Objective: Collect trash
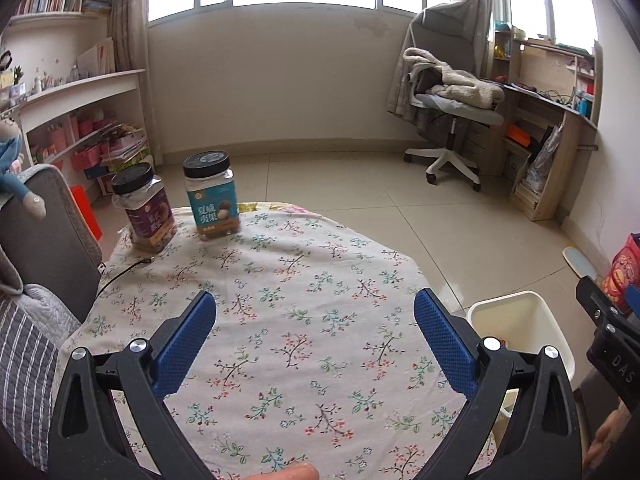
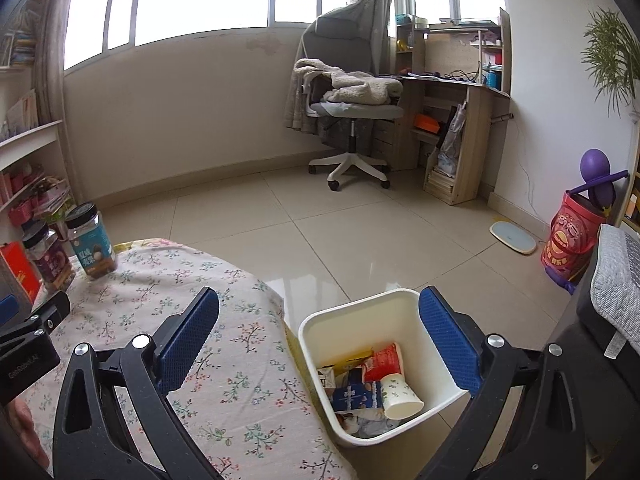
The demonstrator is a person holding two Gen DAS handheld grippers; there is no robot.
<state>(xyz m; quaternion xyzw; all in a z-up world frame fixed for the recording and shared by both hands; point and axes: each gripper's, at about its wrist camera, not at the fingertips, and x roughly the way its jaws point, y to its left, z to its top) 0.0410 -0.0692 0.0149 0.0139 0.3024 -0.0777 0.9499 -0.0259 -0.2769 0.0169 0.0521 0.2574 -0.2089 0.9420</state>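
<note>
Grippers hang level, both spread wide and holding nothing: left gripper [image 1: 315, 308] over the floral cloth [image 1: 280, 280], right gripper [image 2: 319, 306] above the table edge and bin [image 2: 356, 312]. Trash [image 2: 370, 386] lies inside the bin. Two jars [image 1: 176, 204] stand at the far corner.

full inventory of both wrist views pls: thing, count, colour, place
Jars: 2, black lids, purple label and teal label, far left corner of table.
Tablecloth: 1, cream floral, covers table.
Cable: 1, black, table's left edge.
Bin: 1, white, on floor right of table.
Trash in bin: paper cup, red wrapper, blue packet, others unclear.
Office chair: 1, grey, blanket on it, by desk.
Red bucket: 1, right wall.
Left gripper: open, over table.
Right gripper: open, above bin edge.
</note>
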